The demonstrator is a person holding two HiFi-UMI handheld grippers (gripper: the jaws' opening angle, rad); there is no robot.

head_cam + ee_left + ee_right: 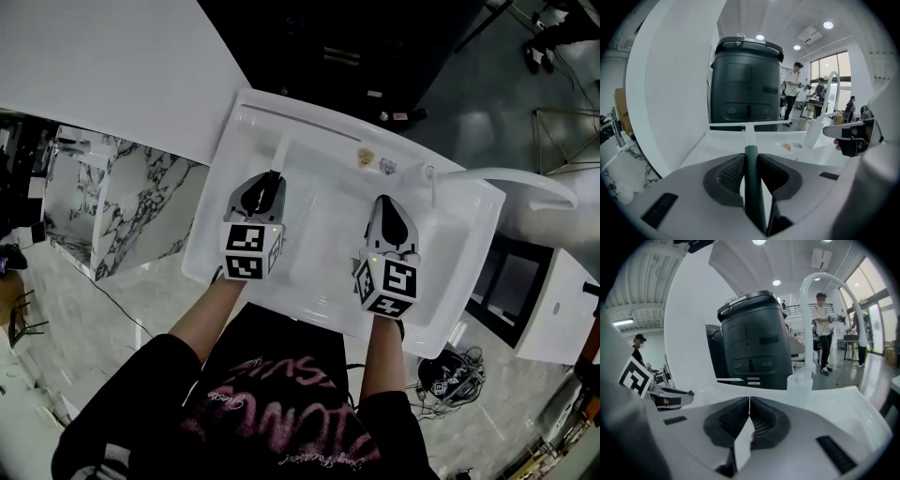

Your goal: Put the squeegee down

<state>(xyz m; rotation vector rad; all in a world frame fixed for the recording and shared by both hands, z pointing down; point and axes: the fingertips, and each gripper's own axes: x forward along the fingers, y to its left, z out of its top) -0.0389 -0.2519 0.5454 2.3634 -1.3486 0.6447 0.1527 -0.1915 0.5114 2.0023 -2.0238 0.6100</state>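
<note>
**Left gripper.** Your left gripper (270, 178) is over the left half of the white sink (314, 253), pointing at its back rim. Its jaws are clamped on the dark green handle of the squeegee (752, 187), which runs straight up the middle between the two ribbed pads.

**Squeegee.** It is in your left gripper, not set down. Past the jaw tips the handle becomes a white neck that joins a long white cross blade. The blade lies level along the back rim of the sink, in front of the dark bin-shaped unit (746, 84). No view shows whether the blade bears on the rim or sits just above it.

**Right gripper.** Your right gripper (383, 200) is over the right half of the sink, level with the left one and well apart from it. Its jaws are pressed together at the tips with nothing between them. Only the white sink surface shows through the slit below the tips.

**Surroundings.**
- A white arched faucet (511, 178) rises from the sink's right back corner and curves away to the right.
- A small sticker (366, 157) lies on the back ledge between the squeegee neck and the faucet base.
- A marble-patterned panel (122, 206) stands to the left of the sink.
- People are standing in the background of both gripper views.
</note>
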